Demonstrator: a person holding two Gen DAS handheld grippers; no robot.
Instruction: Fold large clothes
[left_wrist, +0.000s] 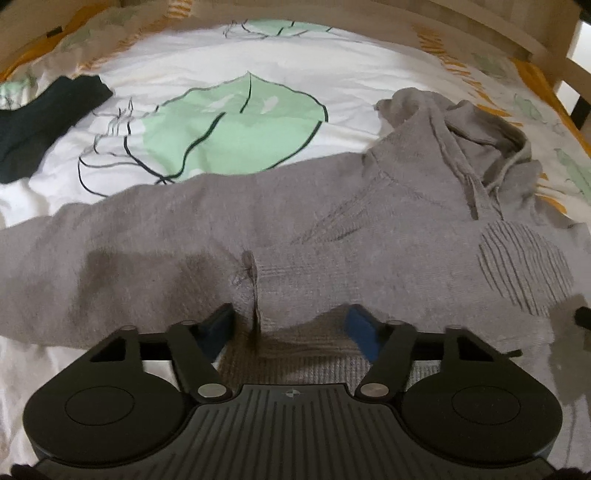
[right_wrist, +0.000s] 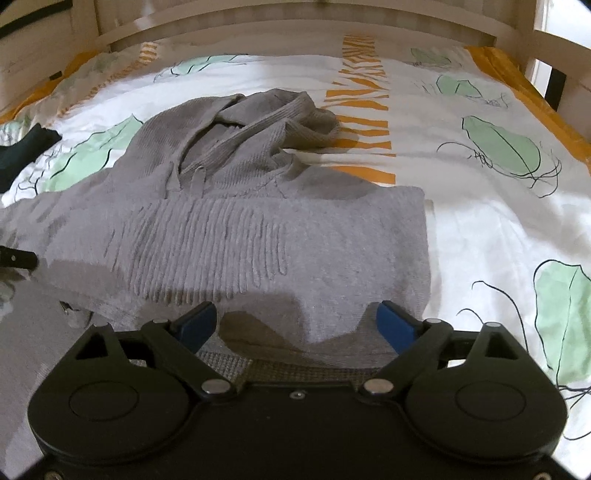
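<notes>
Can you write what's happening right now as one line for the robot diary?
left tool: open at hoodie hem | right tool: open at hem | bed: hoodie flat

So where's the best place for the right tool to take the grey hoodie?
The near hem of the grey hoodie, approached from the near side. That edge lies flat and already sits between the open fingers of the right tool; the hood at the far end is bunched.

left wrist: low, close | right wrist: same | shared: grey hoodie (left_wrist: 295, 229) (right_wrist: 236, 229)
</notes>
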